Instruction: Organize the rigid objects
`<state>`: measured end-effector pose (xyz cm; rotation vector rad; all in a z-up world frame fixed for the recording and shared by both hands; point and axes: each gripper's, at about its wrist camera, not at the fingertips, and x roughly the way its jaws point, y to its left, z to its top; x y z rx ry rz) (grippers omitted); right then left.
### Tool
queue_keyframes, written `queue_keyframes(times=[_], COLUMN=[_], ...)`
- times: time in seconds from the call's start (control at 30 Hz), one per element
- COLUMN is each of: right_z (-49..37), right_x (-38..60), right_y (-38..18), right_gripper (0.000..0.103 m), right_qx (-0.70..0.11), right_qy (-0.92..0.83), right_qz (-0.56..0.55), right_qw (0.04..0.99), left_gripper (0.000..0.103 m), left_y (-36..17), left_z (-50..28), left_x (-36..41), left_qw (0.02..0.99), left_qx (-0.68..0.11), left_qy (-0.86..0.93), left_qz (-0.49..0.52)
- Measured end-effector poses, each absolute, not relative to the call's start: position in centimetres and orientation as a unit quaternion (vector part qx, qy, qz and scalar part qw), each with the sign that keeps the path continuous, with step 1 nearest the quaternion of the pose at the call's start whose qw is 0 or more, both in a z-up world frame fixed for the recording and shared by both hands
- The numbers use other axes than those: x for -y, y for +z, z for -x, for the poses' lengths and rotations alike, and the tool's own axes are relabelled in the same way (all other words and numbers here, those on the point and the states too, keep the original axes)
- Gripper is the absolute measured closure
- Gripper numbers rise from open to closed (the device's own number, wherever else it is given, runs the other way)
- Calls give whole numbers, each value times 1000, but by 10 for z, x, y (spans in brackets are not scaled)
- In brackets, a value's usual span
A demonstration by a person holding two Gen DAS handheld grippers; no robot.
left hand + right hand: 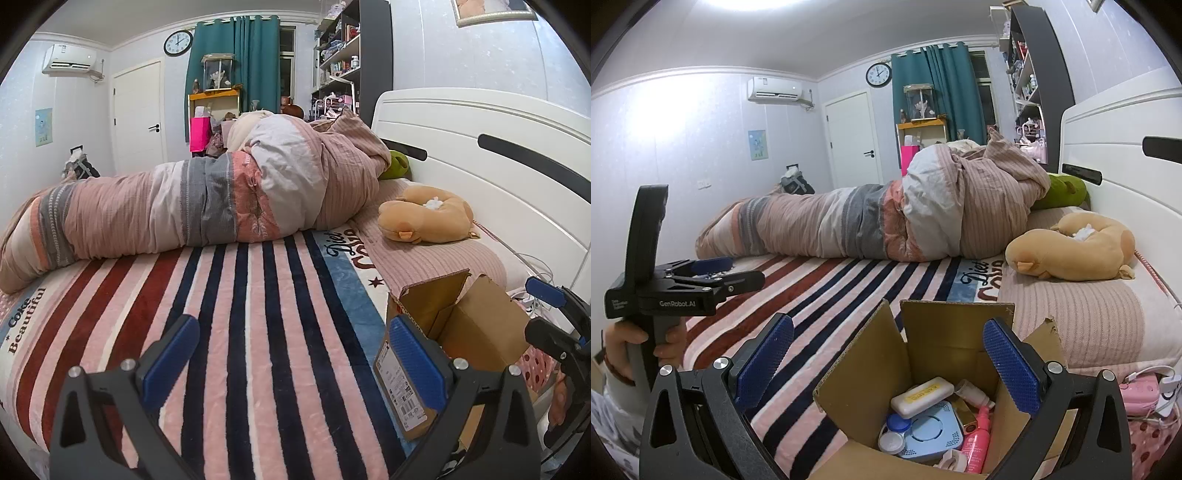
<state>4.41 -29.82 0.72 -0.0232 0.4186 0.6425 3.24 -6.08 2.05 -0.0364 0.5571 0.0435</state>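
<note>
My right gripper [888, 363], jaws wide and empty, hovers directly above the open cardboard box [857, 373]; left gripper [291, 362], likewise empty, sits farther left.

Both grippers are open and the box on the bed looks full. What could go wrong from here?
1. The cardboard box sits on a soft striped blanket; pressing on a wall may tip it.
2. Its upright flaps crowd the right gripper; the fingers could snag one going in.
3. The white case lies loosely on the blue device beside the pink bottle; pulling one item may shift the others.
</note>
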Motion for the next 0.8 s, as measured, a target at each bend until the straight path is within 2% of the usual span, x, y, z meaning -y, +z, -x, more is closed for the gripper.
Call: queue_keyframes(times=[0.8], right_z=[-44], right_x=[297], right_y=[8], right_gripper=[0], right_qx=[-205], right_qy=[312], right_qz=[10], right_qw=[928], left_gripper=[1], left_y=[20], left_z=[-29], left_x=[57], left_qw=[961], left_qx=[-274], left_qy=[26], left_qz=[22])
